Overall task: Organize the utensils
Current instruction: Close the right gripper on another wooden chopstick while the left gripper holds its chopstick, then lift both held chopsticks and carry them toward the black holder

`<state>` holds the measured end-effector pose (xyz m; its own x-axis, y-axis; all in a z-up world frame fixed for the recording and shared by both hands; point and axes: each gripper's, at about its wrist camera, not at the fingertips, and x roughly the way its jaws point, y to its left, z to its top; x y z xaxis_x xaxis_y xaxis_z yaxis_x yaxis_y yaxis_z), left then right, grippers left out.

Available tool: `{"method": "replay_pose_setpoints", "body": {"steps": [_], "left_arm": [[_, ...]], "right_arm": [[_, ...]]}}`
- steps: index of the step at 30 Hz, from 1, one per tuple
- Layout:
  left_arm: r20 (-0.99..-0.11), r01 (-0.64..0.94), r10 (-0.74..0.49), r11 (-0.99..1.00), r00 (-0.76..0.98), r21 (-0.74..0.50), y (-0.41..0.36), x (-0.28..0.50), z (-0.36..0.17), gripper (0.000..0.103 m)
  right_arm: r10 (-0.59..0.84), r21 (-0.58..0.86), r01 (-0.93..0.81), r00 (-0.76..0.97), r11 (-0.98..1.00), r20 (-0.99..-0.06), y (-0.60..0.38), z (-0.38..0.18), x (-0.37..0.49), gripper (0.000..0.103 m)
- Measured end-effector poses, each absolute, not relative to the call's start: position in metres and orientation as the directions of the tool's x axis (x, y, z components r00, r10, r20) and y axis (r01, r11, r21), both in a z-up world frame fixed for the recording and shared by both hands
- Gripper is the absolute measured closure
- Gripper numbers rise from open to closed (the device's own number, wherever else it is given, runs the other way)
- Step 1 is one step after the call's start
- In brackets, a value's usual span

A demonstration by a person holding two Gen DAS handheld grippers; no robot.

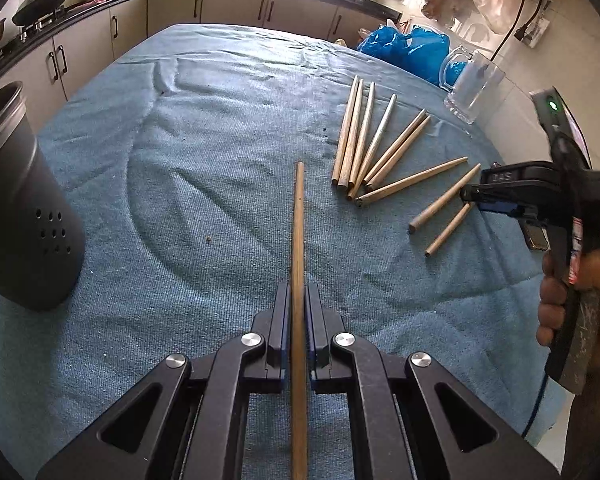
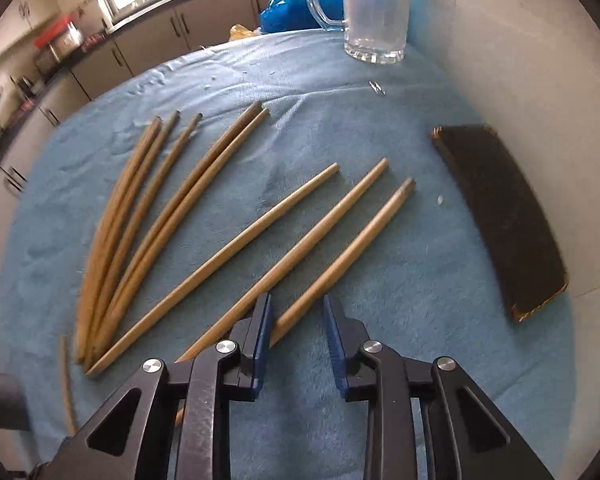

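My left gripper (image 1: 299, 292) is shut on a wooden chopstick (image 1: 299, 216) that points straight ahead over the blue cloth. A dark perforated utensil holder (image 1: 18, 208) stands at the left. Several more chopsticks (image 1: 364, 144) lie fanned out on the cloth at the right; they also show in the right wrist view (image 2: 172, 216). My right gripper (image 2: 296, 312) is open, low over the thick end of the rightmost chopstick (image 2: 340, 260). It also shows in the left wrist view (image 1: 470, 196) above the two nearest chopsticks.
A glass mug (image 2: 376, 8) stands at the far right of the table, with a blue plastic bag (image 1: 408, 50) behind it. A dark flat case (image 2: 504, 220) lies at the table's right edge. Kitchen counters and cabinets (image 1: 228, 8) run behind the table.
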<state>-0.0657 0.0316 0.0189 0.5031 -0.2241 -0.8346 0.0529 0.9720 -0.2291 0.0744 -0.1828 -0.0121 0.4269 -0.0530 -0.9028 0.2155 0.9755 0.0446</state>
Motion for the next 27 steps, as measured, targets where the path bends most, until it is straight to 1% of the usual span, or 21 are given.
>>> {"method": "replay_pose_setpoints", "body": {"steps": [1, 3, 6, 10, 14, 16, 17, 18, 19, 20, 23, 24, 25, 26, 27], "left_arm": [[-0.838, 0.052, -0.221, 0.973, 0.499, -0.226, 0.031, -0.065, 0.019, 0.096], [-0.845, 0.053, -0.223, 0.973, 0.486, -0.227, 0.032, -0.066, 0.02, 0.097], [-0.854, 0.048, -0.255, 0.964, 0.454, -0.262, 0.036, -0.07, 0.02, 0.097], [-0.859, 0.053, -0.334, 0.939, 0.388, -0.341, 0.044, -0.09, 0.018, 0.097], [-0.86, 0.089, -0.345, 0.937, 0.376, -0.337, 0.042, -0.116, 0.02, 0.097], [-0.867, 0.11, -0.33, 0.944, 0.374, -0.312, 0.039, -0.122, 0.022, 0.097], [-0.871, 0.117, -0.322, 0.947, 0.371, -0.3, 0.037, -0.124, 0.022, 0.096], [-0.874, 0.12, -0.316, 0.949, 0.368, -0.293, 0.036, -0.124, 0.023, 0.096], [-0.878, 0.119, -0.312, 0.95, 0.363, -0.289, 0.035, -0.123, 0.023, 0.096], [-0.884, 0.114, -0.308, 0.951, 0.352, -0.286, 0.034, -0.121, 0.023, 0.096], [-0.909, 0.124, -0.279, 0.96, 0.311, -0.252, 0.029, -0.112, 0.025, 0.096], [-0.918, 0.138, -0.263, 0.963, 0.295, -0.232, 0.025, -0.106, 0.025, 0.096], [-0.924, 0.148, -0.253, 0.965, 0.285, -0.219, 0.023, -0.102, 0.025, 0.096], [-0.933, 0.158, -0.239, 0.967, 0.271, -0.202, 0.021, -0.097, 0.026, 0.096], [-0.939, 0.169, -0.229, 0.967, 0.255, -0.19, 0.018, -0.091, 0.025, 0.096]], "right_arm": [[-0.069, 0.022, 0.207, 0.423, 0.978, -0.903, -0.18, -0.011, 0.077, 0.076], [-0.058, 0.025, 0.194, 0.413, 0.981, -0.909, -0.181, -0.011, 0.077, 0.085], [-0.031, 0.029, 0.143, 0.401, 0.989, -0.915, -0.185, -0.012, 0.059, 0.091], [0.018, 0.046, 0.062, 0.391, 0.997, -0.92, -0.197, -0.017, 0.014, 0.093], [0.1, 0.098, -0.024, 0.352, 0.995, -0.93, -0.214, -0.019, -0.048, 0.092], [0.113, 0.097, -0.061, 0.359, 0.993, -0.927, -0.217, -0.018, -0.062, 0.087], [0.132, 0.112, -0.077, 0.351, 0.991, -0.927, -0.22, -0.018, -0.067, 0.073], [0.135, 0.114, -0.08, 0.343, 0.99, -0.929, -0.221, -0.018, -0.067, 0.055], [0.119, 0.1, -0.074, 0.34, 0.992, -0.933, -0.223, -0.019, -0.065, 0.049], [0.098, 0.079, -0.068, 0.345, 0.995, -0.934, -0.225, -0.019, -0.059, 0.048], [0.078, 0.055, -0.079, 0.325, 0.995, -0.943, -0.223, -0.018, -0.041, 0.048], [0.076, 0.054, -0.076, 0.314, 0.996, -0.947, -0.224, -0.018, -0.034, 0.051], [0.071, 0.054, -0.066, 0.294, 0.996, -0.953, -0.225, -0.018, -0.022, 0.056], [0.067, 0.053, -0.059, 0.275, 0.997, -0.959, -0.223, -0.02, -0.014, 0.067], [0.064, 0.051, -0.054, 0.262, 0.997, -0.963, -0.223, -0.02, -0.008, 0.071]]}}
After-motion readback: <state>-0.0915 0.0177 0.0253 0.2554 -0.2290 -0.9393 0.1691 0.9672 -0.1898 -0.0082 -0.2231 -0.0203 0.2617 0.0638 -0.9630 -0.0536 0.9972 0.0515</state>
